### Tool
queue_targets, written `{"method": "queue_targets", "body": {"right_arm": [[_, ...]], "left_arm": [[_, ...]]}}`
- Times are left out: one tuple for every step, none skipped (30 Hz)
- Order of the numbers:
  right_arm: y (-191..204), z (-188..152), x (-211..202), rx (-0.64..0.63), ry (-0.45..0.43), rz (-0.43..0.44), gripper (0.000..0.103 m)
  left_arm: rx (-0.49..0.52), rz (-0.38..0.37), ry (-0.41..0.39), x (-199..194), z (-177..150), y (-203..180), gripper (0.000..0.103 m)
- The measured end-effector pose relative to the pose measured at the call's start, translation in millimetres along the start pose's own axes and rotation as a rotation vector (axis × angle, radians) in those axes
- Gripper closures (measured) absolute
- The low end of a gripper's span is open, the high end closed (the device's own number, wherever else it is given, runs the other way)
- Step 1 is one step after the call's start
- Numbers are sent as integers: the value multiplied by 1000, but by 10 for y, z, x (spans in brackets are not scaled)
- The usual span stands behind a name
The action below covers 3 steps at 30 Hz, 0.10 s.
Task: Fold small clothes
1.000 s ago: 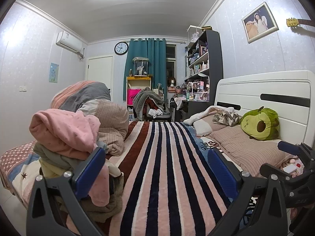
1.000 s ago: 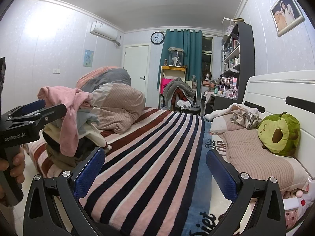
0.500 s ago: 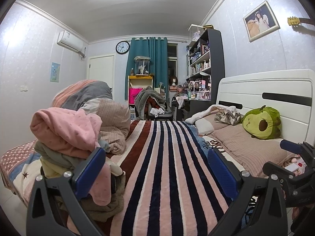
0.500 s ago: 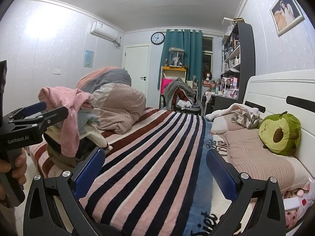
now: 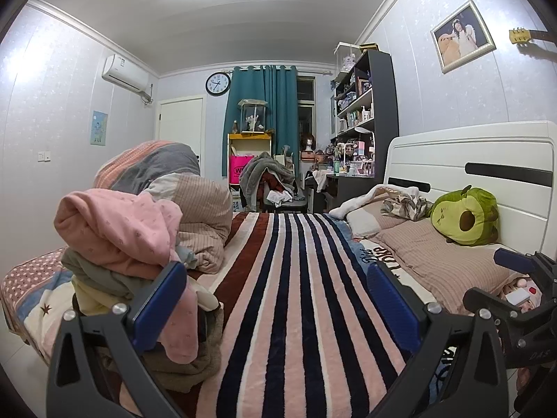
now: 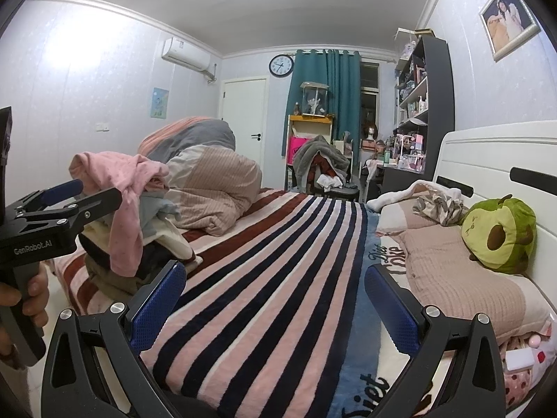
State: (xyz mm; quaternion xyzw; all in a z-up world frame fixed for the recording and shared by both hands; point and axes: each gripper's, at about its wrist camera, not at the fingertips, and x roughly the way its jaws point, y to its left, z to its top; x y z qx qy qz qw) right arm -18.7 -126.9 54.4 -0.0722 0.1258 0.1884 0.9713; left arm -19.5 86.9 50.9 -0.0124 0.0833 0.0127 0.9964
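Striped blanket (image 5: 296,313) | left tool (image 5: 275,299) spread wide, empty | right tool (image 6: 275,299) spread wide, empty

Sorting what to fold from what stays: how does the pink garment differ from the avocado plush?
The pink garment is limp, crumpled cloth draped atop the clothes pile; the avocado plush is stuffed, rounded and green. The garment sits at the bed's left edge, the plush against the headboard. Both are soft and untouched.

avocado plush (image 5: 463,217) leans on white headboard (image 5: 487,160).
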Motion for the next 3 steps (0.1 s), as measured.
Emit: {"method": "queue_targets", "body": {"right_arm": [[0, -8, 4, 0, 0, 0, 1], [6, -3, 6, 0, 0, 0, 1], [0, -9, 4, 0, 0, 0, 1]], "left_arm": [[3, -3, 1, 3, -8, -1, 1], [5, -5, 4, 7, -13, -1, 1], [5, -1, 6, 13, -19, 1, 1]]}}
